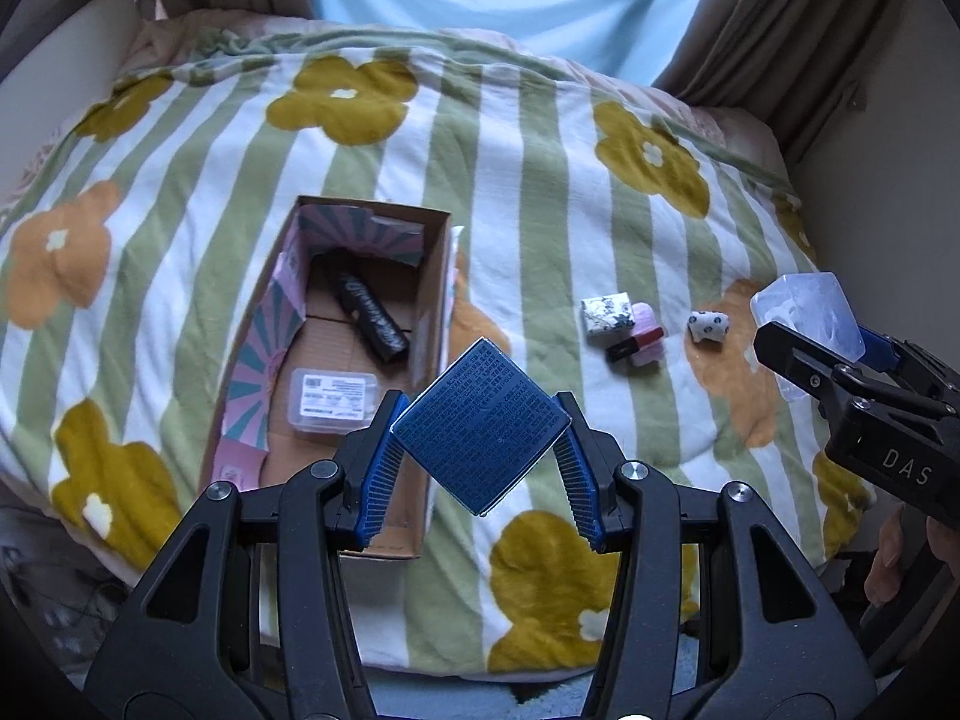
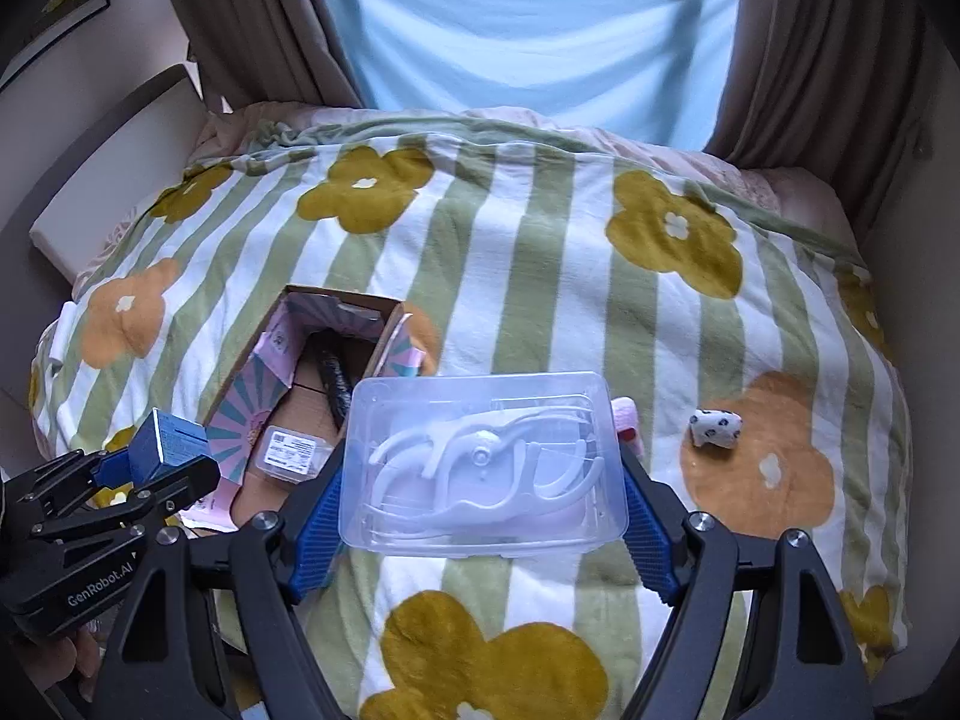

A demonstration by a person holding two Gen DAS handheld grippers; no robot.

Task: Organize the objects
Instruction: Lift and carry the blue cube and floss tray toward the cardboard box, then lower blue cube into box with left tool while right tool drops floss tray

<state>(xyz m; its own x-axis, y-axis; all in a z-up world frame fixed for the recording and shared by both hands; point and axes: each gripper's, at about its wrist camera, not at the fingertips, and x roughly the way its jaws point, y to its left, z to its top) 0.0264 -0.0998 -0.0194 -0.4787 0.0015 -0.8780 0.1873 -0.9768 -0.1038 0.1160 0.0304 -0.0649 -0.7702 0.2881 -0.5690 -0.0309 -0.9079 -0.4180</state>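
Observation:
My left gripper (image 1: 480, 429) is shut on a small blue box (image 1: 480, 423), held corner-up above the near right edge of an open cardboard box (image 1: 435, 276). The cardboard box holds a black roll (image 1: 369, 312) and a clear labelled case (image 1: 333, 399). My right gripper (image 2: 483, 468) is shut on a clear plastic case (image 2: 483, 462) with white hooks inside, held above the blanket. That case also shows in the left wrist view (image 1: 807, 315). The blue box shows at the left in the right wrist view (image 2: 171, 447).
On the flowered striped blanket (image 1: 540, 210), right of the cardboard box, lie a patterned white packet (image 1: 607, 313), a pink item with a red and black piece (image 1: 639, 342), and a small spotted white object (image 1: 708, 325). Curtains and a wall stand behind the bed.

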